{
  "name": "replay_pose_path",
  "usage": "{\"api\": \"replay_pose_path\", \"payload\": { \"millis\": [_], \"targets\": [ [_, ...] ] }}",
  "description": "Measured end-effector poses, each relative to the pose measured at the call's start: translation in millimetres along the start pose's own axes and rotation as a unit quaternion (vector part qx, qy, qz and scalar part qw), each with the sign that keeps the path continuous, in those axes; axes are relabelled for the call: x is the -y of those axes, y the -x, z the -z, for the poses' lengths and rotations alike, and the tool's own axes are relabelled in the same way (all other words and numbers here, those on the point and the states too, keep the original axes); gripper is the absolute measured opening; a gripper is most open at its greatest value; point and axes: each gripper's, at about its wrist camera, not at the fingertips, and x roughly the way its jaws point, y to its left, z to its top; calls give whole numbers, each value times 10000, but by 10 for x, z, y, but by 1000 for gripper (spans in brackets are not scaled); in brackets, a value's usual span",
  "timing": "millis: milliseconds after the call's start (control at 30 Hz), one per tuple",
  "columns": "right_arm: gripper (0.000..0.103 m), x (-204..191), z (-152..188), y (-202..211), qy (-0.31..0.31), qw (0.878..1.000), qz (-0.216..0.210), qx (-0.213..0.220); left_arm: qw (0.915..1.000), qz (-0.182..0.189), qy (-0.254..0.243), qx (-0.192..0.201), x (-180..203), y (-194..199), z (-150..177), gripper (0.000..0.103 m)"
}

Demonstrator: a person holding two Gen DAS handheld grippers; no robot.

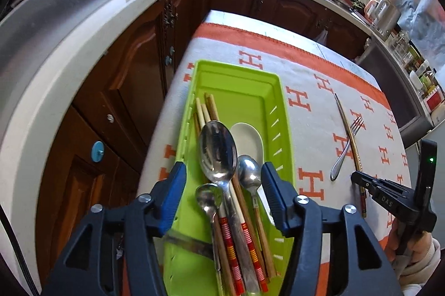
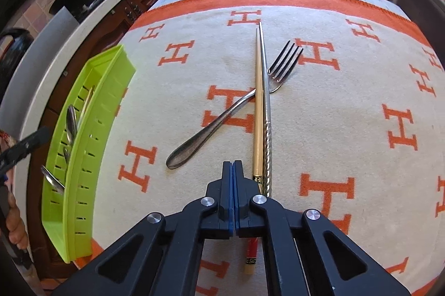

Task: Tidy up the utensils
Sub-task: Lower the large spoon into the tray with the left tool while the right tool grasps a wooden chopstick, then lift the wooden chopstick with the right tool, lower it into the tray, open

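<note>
Utensils filled the green tray at the table's left edge; the left gripper gaped above those spoons, holding nothing. Right gripper was pinched closed and empty beside chopsticks crossing a fork.

table under an orange-lettered cloth, green tray, fork, two chopsticks

"DAS" on right claw; "H" on tablecloth
</note>
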Motion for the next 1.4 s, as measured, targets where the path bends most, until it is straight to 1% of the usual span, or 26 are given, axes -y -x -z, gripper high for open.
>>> {"api": "replay_pose_path", "payload": {
  "millis": [133,233,300,400,467,500,633,733,867,900,933,1000,1167,1233,1400],
  "targets": [
    [0,21,20,15,-101,9999,-49,74,9997,-176,31,169,-26,150,62,64],
    [0,41,38,70,-297,9991,-267,112,9992,-286,39,289,-49,247,95,65],
    [0,42,50,155,-434,9978,-472,180,9988,-356,55,336,-72,295,116,70],
    [0,4,58,290,-500,9968,-547,308,9983,-396,102,414,-125,358,142,71],
    [0,-6,55,338,-503,9969,-484,362,9982,-383,144,429,-157,385,160,71],
    [0,11,53,352,-531,9971,-356,411,9983,-365,168,419,-177,395,173,72],
    [1,114,52,305,-645,9975,-153,261,9983,-404,202,371,-222,393,217,72],
    [3,152,75,270,-612,9979,-96,205,9983,-389,303,322,-263,370,239,72],
    [4,154,93,221,-513,9985,27,161,9982,-349,407,250,-308,342,256,72],
    [5,142,96,224,-449,9988,113,179,9982,-343,413,249,-311,342,260,72],
    [6,135,94,220,-400,9989,165,188,9983,-342,410,249,-314,339,265,72],
    [12,128,93,207,-355,9989,222,190,9982,-355,405,245,-319,336,261,72],
    [13,130,63,122,-311,9991,288,77,9983,-335,424,220,-329,319,271,72],
    [13,134,47,93,-281,9992,272,105,9983,-340,434,204,-337,301,277,72],
    [13,59,-73,4,32,9989,438,172,9982,-338,466,153,-329,242,277,72]
  ]
}}
